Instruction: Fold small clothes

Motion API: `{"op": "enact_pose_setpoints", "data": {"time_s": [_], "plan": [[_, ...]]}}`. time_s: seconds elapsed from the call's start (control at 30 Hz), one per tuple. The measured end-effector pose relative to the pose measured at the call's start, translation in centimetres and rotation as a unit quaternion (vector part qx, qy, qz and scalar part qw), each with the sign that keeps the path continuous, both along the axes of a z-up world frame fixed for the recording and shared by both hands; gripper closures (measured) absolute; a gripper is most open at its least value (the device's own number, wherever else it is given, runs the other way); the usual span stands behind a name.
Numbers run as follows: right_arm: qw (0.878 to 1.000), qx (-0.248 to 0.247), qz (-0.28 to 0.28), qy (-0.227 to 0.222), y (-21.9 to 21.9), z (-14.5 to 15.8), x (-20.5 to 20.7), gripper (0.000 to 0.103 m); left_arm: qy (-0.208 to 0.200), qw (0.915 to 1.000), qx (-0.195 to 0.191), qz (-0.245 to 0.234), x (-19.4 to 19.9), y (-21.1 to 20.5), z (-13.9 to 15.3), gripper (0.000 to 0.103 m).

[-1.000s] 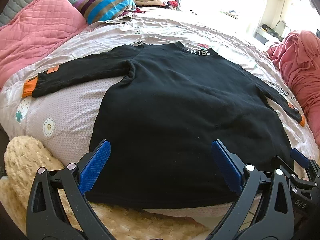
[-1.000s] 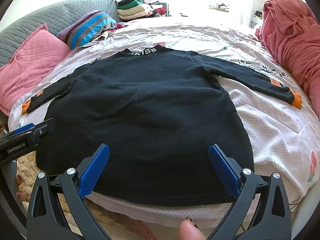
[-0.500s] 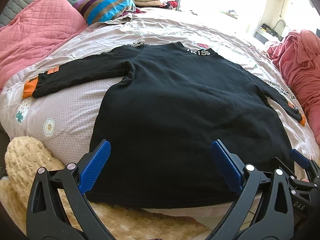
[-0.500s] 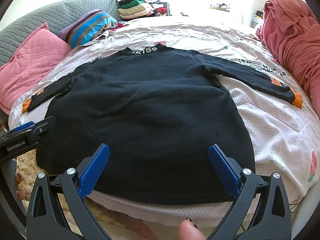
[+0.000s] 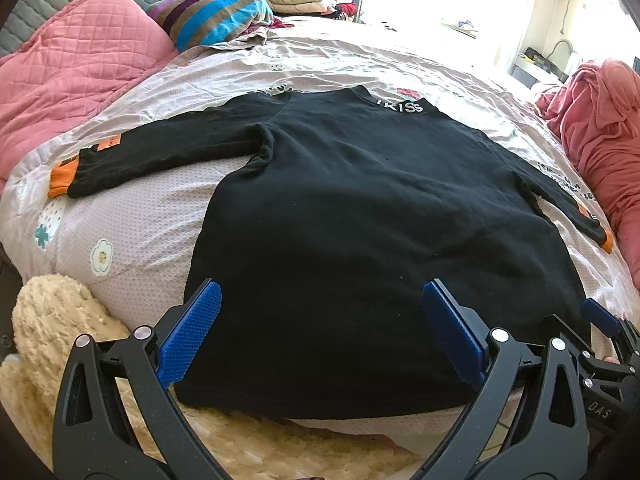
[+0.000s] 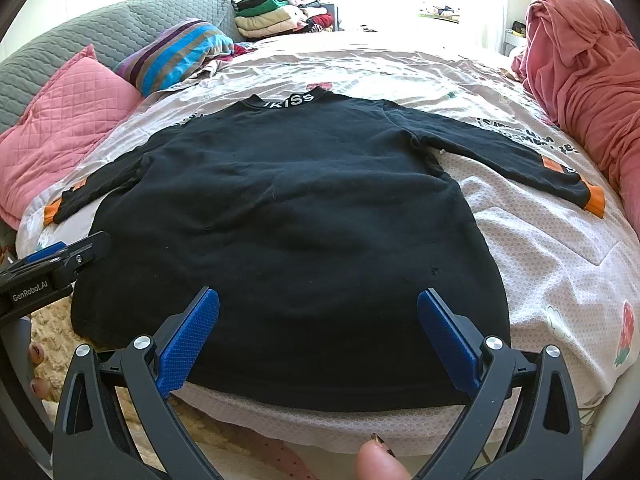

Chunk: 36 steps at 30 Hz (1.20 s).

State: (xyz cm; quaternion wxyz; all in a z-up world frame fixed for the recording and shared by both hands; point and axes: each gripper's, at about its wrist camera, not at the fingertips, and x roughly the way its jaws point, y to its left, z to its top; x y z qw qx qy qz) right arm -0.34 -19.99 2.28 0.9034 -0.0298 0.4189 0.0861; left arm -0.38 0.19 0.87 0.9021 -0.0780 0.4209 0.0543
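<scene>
A black long-sleeved sweater [image 5: 360, 216] with orange cuffs and white collar lettering lies flat on the bed, sleeves spread out, hem nearest me. It also shows in the right wrist view [image 6: 296, 216]. My left gripper [image 5: 320, 300] is open and empty, hovering just above the hem's left part. My right gripper [image 6: 318, 304] is open and empty above the hem's right part. The right gripper's tip [image 5: 600, 320] shows at the lower right of the left wrist view. The left gripper's body [image 6: 52, 268] shows at the left edge of the right wrist view.
The bed has a pale patterned cover [image 6: 560, 272]. Pink pillow [image 5: 72, 80] and striped pillow [image 5: 216, 16] lie at far left. A heap of pink bedding [image 6: 588, 72] lies at right. Folded clothes [image 6: 272, 16] are stacked beyond. A cream fluffy rug [image 5: 48, 320] lies below the bed's edge.
Both grippers have shifted slightly; the sweater sits a little lower and nearer in the right wrist view. Both stay open. The sweater has not moved on the bed.
</scene>
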Motion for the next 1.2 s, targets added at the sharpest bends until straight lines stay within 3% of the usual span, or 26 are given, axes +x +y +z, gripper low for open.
{"op": "enact_pose_setpoints", "data": {"time_s": [0.6, 1.2], "plan": [[1.000, -0.001, 0.007, -0.010, 0.7, 0.6, 2.1, 0.004, 0.002, 1.0000, 0.006, 0.001, 1.3, 0.4, 0.1, 0.008], [1.000, 0.017, 0.003, -0.026, 1.2, 2.7, 7.2, 0.004, -0.002, 0.9999, 0.015, 0.001, 6.3, 1.0, 1.9, 0.008]]}}
